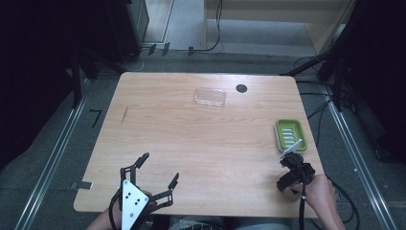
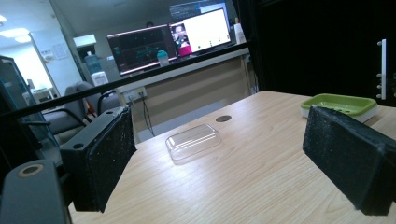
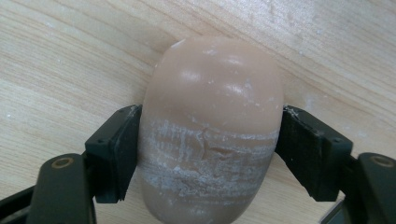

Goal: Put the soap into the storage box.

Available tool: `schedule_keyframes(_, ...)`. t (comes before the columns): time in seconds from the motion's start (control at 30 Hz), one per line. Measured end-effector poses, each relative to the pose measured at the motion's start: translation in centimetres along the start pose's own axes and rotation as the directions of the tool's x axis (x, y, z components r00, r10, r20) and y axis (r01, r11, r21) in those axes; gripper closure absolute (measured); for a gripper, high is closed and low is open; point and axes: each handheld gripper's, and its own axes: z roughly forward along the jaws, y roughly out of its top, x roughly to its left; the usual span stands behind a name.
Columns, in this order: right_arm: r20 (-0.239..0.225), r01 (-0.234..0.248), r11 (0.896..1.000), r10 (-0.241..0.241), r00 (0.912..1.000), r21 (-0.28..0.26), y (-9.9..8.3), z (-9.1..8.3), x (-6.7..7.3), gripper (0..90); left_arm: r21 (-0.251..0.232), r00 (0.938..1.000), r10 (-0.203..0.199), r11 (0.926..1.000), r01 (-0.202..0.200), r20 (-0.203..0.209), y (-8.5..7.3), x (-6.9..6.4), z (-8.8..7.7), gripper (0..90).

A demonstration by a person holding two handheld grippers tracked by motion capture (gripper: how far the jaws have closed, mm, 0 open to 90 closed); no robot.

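Left gripper [image 1: 158, 171]: held low at the near edge of the worktop [image 1: 191, 139], left of centre, aimed toward the far edge. Jaws stand wide apart with nothing between them. In the left gripper view the pads [image 2: 348, 161] frame bare wood, with free room ahead across the middle of the worktop.

Clear plastic lid [image 1: 210, 97]: lies flat near the far edge, slightly right of centre, apart from everything else. A dark round hole [image 1: 241, 88] sits just beside it, toward the far right corner.

Green soap dish [image 1: 290, 134]: stands close to the right edge, about midway along it. Its ribbed tray carries nothing.

Right gripper [image 1: 291, 176]: held by the person's right hand [image 1: 320, 191] near the near right corner, just on the near side of the dish, pointing down at the worktop. Its jaws are drawn in narrow and pressed against both sides of a pinkish-tan soap bar [image 3: 212, 135], which rests on the wood. The bar shows whitish scuff marks across its middle. Little room remains between this gripper and the right edge.
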Motion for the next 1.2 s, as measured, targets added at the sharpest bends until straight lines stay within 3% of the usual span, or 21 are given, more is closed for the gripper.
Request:
schedule_keyframes(0.6,-0.012,0.022,1.000,-0.022,0.9997,0.004,-0.2,-0.7,-0.5,32.1,-0.001,1.0000,-0.001,1.0000,0.001,0.000,0.0,0.0,0.0,9.9)
schedule_keyframes(1.2,-0.018,-0.028,0.999,0.028,0.9994,0.019,-0.4,-0.2,-0.6,32.4,-0.003,1.0000,-0.002,1.0000,0.002,-0.003,0.0,0.1,-0.1,9.9)
